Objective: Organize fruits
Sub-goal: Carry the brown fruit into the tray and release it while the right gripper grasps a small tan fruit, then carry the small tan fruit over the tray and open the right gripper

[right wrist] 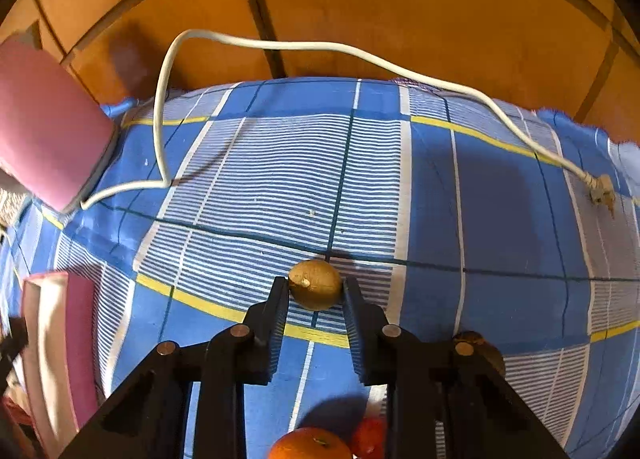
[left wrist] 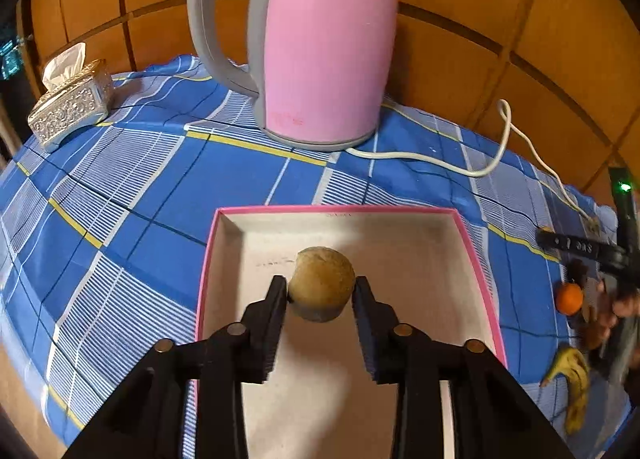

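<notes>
My left gripper is shut on a round brown fruit and holds it over the pink-rimmed box, whose pale floor is bare. My right gripper is shut on a second brown fruit above the blue checked cloth. Below the right gripper lie an orange and a red fruit; another brown fruit peeks out behind its right finger. In the left wrist view, an orange and a banana lie at the far right.
A pink kettle stands behind the box, its white cord running across the cloth to a plug. A silver tissue box sits at the back left. The pink box shows at the right view's left edge. Wooden panels stand behind.
</notes>
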Demonstrator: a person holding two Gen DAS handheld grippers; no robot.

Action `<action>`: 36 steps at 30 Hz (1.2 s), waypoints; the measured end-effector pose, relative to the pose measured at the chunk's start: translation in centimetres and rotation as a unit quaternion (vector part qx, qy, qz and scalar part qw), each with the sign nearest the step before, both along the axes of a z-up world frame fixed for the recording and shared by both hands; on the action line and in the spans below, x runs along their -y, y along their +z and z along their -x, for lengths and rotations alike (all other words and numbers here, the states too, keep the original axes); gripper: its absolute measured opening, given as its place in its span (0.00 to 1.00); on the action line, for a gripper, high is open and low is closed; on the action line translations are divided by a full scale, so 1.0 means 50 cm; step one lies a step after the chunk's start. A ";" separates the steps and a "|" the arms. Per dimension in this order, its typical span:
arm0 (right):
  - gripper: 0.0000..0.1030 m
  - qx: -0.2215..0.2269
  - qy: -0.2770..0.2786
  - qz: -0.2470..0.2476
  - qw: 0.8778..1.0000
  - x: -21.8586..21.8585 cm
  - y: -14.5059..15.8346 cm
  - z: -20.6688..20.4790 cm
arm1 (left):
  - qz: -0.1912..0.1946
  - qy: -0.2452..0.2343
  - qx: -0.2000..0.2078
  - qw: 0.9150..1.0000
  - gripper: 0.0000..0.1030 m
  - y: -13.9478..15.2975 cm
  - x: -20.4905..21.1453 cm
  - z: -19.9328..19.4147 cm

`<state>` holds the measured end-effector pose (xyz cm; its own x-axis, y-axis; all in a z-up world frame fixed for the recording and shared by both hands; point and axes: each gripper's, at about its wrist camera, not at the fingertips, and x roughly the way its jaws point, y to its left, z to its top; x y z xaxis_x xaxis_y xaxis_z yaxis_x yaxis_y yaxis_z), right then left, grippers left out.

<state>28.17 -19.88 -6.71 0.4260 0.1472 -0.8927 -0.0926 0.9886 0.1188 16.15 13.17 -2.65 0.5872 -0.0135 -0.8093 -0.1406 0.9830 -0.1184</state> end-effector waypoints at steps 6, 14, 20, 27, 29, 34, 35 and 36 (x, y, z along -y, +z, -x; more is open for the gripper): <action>0.26 0.001 0.010 0.022 1.000 -0.009 0.004 0.010 | 0.004 0.025 0.015 1.000 0.65 0.010 0.005 0.053; 0.26 0.029 0.035 0.023 0.999 -0.028 0.033 0.053 | 0.003 0.014 0.021 1.000 0.65 0.018 0.055 0.168; 0.26 0.054 0.083 0.003 0.995 -0.075 0.074 0.124 | 0.020 0.008 0.026 0.999 0.65 0.028 0.076 0.233; 0.26 0.066 0.177 -0.038 0.981 -0.181 0.115 0.220 | 0.018 0.010 0.044 0.999 0.65 0.047 0.074 0.287; 0.26 0.067 0.210 -0.046 0.974 -0.223 0.126 0.246 | 0.019 0.015 0.049 0.998 0.65 0.052 0.067 0.302; 0.26 0.068 0.256 -0.053 0.963 -0.310 0.142 0.291 | 0.024 0.036 0.050 0.998 0.65 0.052 0.036 0.326; 0.26 0.065 0.262 -0.055 0.961 -0.329 0.141 0.295 | 0.026 0.039 0.049 0.998 0.65 0.050 0.030 0.329; 0.26 0.062 0.265 -0.056 0.961 -0.343 0.139 0.296 | 0.028 0.044 0.047 0.998 0.65 0.048 0.025 0.333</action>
<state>13.37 -2.74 0.25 0.3670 0.4643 -0.8061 -0.5992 0.7808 0.1769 -0.47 11.93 -0.25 0.6619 -0.0032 -0.7496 -0.2107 0.9589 -0.1901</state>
